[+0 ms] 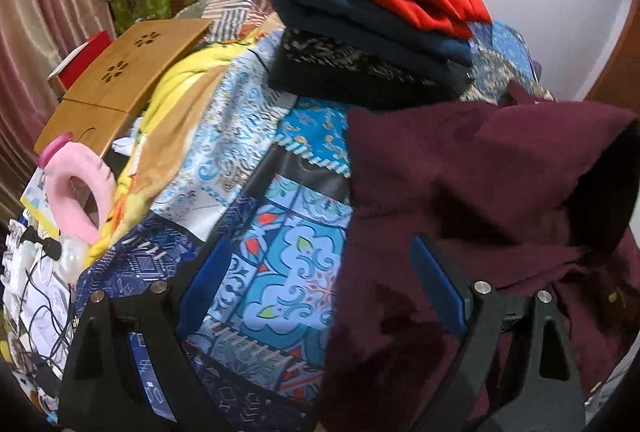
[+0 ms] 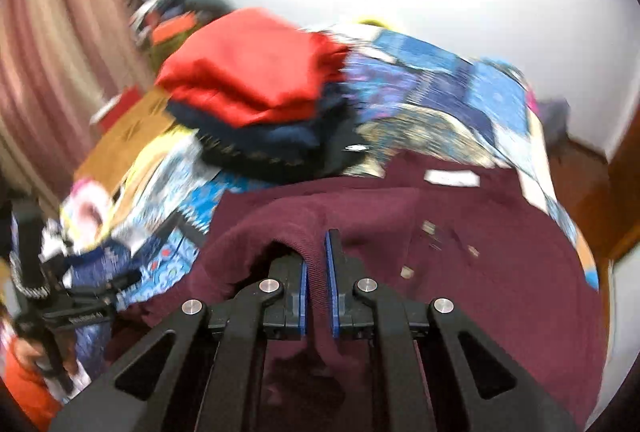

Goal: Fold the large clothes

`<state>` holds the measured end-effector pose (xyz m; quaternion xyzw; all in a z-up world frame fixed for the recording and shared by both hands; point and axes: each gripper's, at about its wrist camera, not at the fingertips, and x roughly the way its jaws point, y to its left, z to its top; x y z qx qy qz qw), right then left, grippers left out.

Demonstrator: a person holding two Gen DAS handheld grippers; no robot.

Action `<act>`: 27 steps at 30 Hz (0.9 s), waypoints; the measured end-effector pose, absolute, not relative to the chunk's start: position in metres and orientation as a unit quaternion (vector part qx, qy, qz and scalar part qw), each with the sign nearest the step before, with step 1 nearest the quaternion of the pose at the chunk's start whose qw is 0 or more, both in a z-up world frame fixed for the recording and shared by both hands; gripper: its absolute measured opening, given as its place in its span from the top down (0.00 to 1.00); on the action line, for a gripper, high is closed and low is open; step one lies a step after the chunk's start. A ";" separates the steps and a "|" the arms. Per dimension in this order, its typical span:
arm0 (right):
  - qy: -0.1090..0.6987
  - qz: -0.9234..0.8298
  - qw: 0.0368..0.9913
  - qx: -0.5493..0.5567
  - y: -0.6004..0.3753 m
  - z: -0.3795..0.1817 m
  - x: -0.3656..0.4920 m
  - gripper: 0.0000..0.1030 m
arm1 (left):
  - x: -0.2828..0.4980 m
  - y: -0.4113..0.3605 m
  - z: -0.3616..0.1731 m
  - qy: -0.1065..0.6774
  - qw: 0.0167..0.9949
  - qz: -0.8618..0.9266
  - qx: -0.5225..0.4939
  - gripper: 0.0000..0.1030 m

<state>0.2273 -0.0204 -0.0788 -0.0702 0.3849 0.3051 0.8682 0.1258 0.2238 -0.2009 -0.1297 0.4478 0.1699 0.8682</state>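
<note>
Right hand-held gripper (image 2: 316, 272) is pinched nearly closed on a ribbed edge of the maroon garment (image 2: 460, 272), which rises as a fold between its blue pads. Left hand-held gripper (image 1: 320, 296) stands wide, its fingers far apart; one finger (image 1: 436, 280) is draped by maroon cloth, yet nothing is caught between the pair. Most of the garment spreads ahead and to the right of the right-hand grip, across the near part of the bed with its blue patterned bedspread (image 1: 280, 240). Judging by this, the free left hand-held gripper is nearest the loose left-hand portion and would take it next. Farther back sits a stack of folded clothes (image 1: 372, 32), red on top.
</note>
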 end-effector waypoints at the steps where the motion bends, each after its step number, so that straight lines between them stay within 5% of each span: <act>1: 0.390 0.289 0.873 -0.049 -0.038 -0.079 0.230 0.93 | 0.129 0.220 -0.204 0.454 0.867 0.165 -0.126 0.12; 13: 0.473 0.178 0.860 0.066 -0.169 -0.139 0.233 0.89 | 0.148 0.200 -0.253 0.531 0.829 0.131 -0.114 0.11; 14: 0.471 0.174 0.863 0.063 -0.171 -0.138 0.230 0.82 | 0.148 0.200 -0.253 0.531 0.829 0.132 -0.113 0.11; 21: 0.443 0.183 0.877 -0.031 -0.159 -0.114 0.215 0.79 | 0.149 0.192 -0.235 0.520 0.837 0.151 -0.077 0.11; 27: 0.388 0.237 0.887 -0.082 -0.131 -0.089 0.199 0.36 | 0.153 0.183 -0.204 0.483 0.861 0.136 -0.080 0.11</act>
